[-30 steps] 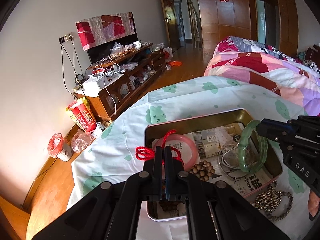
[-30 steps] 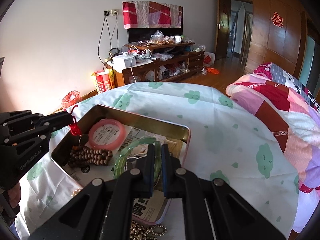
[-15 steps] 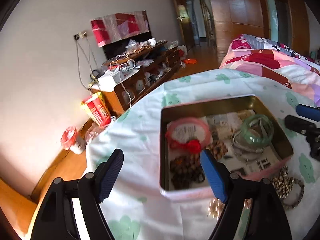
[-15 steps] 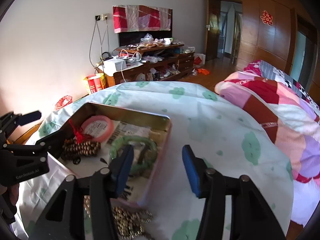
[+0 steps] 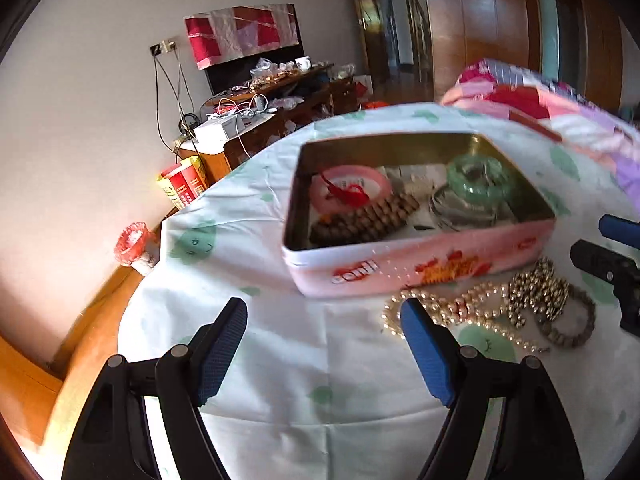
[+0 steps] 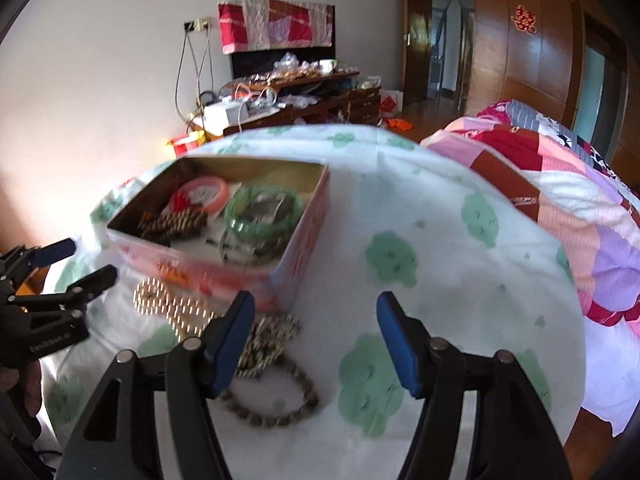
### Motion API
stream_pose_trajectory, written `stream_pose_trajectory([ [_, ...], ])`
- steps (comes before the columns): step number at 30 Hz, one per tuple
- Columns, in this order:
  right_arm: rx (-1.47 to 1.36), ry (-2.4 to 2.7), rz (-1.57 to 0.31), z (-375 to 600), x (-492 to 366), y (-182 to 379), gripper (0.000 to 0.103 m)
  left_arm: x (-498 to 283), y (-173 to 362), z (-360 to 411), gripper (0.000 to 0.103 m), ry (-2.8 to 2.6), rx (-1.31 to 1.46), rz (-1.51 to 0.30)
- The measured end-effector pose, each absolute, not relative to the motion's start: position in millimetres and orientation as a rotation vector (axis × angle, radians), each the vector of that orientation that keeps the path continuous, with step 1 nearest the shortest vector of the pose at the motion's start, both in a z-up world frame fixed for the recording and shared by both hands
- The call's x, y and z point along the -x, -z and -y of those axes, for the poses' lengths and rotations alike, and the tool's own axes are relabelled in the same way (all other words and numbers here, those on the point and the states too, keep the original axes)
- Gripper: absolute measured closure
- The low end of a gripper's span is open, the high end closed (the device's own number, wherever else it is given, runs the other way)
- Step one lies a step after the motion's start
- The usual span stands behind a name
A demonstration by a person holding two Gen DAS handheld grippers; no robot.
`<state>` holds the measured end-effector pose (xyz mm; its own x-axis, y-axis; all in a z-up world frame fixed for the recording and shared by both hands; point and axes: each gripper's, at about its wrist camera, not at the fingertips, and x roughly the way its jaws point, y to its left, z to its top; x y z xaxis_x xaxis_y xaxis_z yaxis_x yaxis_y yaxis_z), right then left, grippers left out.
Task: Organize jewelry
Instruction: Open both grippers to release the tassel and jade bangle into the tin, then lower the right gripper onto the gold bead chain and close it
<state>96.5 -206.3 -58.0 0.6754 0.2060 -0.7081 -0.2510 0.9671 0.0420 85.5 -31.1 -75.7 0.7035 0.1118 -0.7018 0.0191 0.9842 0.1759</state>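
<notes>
Left wrist — both jaws spread, empty

A round table draped in a white cloth with green cloud prints (image 5: 280, 360) carries everything. Toward twelve o'clock in the left wrist view sits an open rectangular pink metal tin (image 5: 420, 268) directly on the cloth. Just before it, toward four o'clock, lie a string of pale gold pearl-like beads (image 5: 452, 304), a heap of shiny metallic beads (image 5: 540, 292), and a dark brown bead bracelet (image 6: 276, 404), all touching or overlapping.
</notes>
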Motion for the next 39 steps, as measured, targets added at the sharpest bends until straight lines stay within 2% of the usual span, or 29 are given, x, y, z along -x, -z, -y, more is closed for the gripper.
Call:
stream_pose_trajectory([
  [8,0.122,-0.216,-0.853,207,-89,77,0.036,-103,92,51,0.024,-0.048,-0.252,-0.859],
  [15,0.187,-0.239,-0.927,206,-71,90,0.034,-92,96,45,0.023,-0.05,-0.308,-0.846],
  [20,0.172,-0.277,-0.926,204,-56,91,0.033,-77,97,21,0.02,-0.058,-0.25,-0.849],
  [29,0.176,-0.406,-0.957,200,-34,89,0.033,-57,94,-1,0.02,-0.063,-0.143,-0.861],
  [39,0.06,-0.321,-0.883,222,-47,70,0.033,-50,72,-8,0.02,-0.093,-0.102,-0.783],
])
